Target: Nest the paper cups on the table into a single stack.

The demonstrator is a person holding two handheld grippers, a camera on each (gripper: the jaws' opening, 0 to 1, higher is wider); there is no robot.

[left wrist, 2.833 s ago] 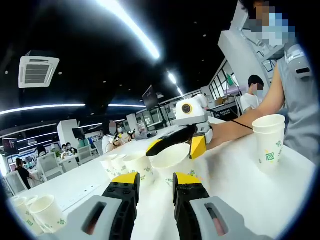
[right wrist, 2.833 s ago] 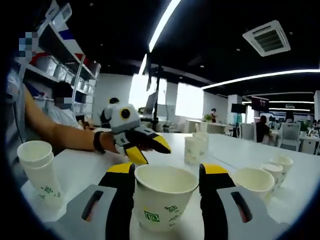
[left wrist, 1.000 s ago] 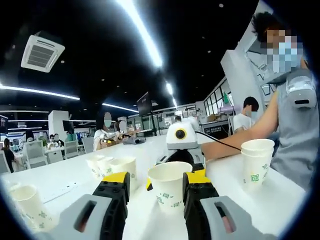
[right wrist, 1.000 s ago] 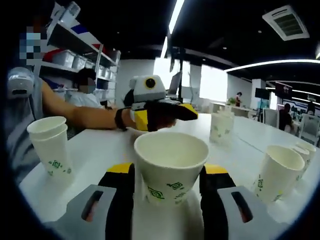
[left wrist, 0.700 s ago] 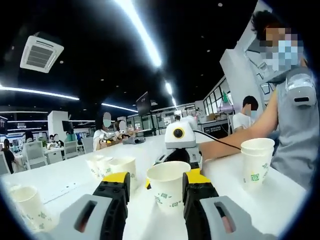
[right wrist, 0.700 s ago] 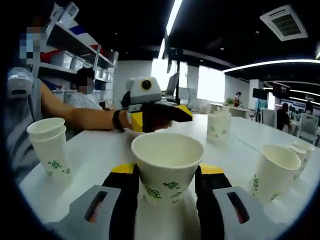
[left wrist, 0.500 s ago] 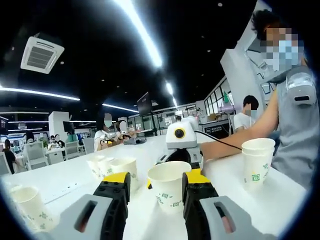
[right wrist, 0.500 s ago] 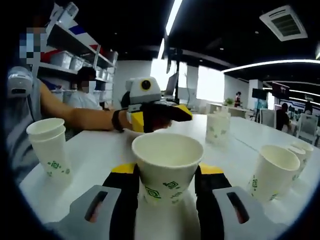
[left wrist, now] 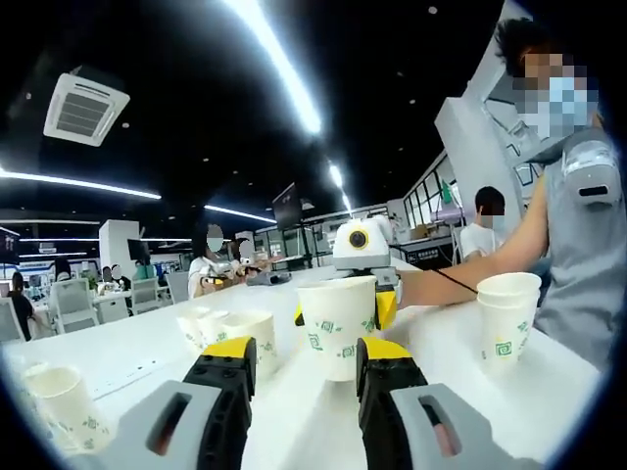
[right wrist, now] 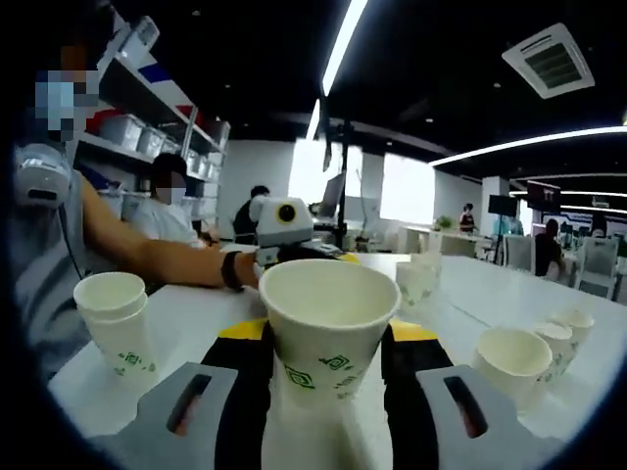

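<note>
In the right gripper view, my right gripper [right wrist: 326, 338] is shut on a white paper cup [right wrist: 328, 318] with green print, held upright above the white table [right wrist: 196, 308]. The left gripper view shows the same cup [left wrist: 338, 323] hanging clear of the table [left wrist: 451, 377], with the right gripper [left wrist: 343, 308] behind it. My left gripper [left wrist: 306, 357] stands open low over the table, with nothing between its jaws. A stack of two cups [left wrist: 506, 318] stands by the person's arm, and shows as the stack [right wrist: 118, 318] at the left of the right gripper view.
Several loose cups stand on the table: a cluster [left wrist: 230, 333] and a single cup [left wrist: 59, 392] to the left, cups [right wrist: 505, 357] at the right, more cups [right wrist: 416, 279] further back. The person's forearm [right wrist: 167, 259] lies over the near side.
My right gripper closed on the cup and has lifted it off the table; in the left gripper view the cup now hangs higher. The left gripper stayed open and low.
</note>
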